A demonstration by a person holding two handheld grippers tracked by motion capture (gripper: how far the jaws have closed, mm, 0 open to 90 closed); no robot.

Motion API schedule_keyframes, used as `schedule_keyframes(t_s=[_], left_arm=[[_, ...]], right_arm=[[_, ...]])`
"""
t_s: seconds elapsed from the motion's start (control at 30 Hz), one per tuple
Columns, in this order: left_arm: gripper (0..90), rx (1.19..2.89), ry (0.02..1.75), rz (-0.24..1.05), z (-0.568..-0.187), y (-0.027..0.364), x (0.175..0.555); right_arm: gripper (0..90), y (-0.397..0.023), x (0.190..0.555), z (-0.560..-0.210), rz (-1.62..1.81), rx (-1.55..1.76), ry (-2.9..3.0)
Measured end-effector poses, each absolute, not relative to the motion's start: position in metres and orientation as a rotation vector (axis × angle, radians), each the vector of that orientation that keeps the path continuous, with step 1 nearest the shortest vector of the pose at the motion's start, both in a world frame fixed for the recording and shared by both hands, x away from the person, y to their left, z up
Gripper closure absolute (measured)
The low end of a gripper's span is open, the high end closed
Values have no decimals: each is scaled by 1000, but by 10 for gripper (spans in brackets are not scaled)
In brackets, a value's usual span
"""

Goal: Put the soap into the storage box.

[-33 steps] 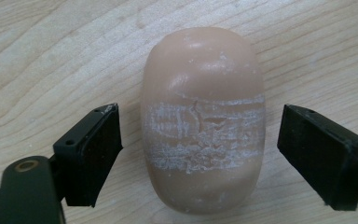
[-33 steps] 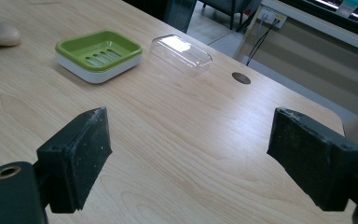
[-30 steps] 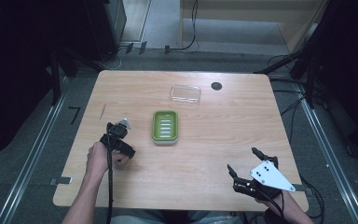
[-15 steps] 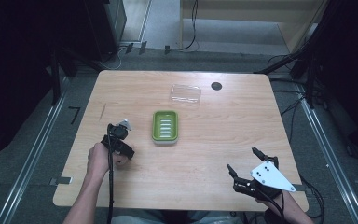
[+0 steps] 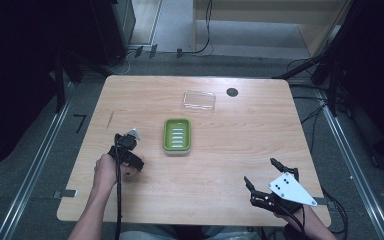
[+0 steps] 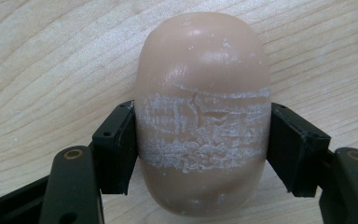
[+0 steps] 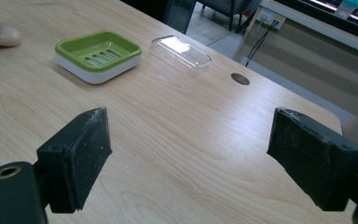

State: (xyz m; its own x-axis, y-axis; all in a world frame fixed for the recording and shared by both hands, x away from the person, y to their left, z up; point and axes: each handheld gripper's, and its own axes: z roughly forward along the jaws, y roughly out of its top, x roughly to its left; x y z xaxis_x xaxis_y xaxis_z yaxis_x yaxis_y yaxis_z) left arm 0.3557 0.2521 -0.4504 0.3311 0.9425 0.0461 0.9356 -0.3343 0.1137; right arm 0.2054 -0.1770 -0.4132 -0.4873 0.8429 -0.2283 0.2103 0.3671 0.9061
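We see left gripper fingers just closed, now clamped on tan soap bar lying on surface, left of green dish. Right gripper fingers spread, holding nothing.

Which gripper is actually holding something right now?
The left gripper: its fingers press both sides of the tan soap bar on the table. The right gripper stands open, nothing between its fingers.
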Motion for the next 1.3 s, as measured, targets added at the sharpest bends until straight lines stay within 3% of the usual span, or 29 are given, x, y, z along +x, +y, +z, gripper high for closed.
schedule_keyframes(t_s=[1.3], left_arm=[[340, 2483, 1668, 142, -423, 233, 359]], right_arm=[[131, -176, 205, -413, 1128, 912, 1913]])
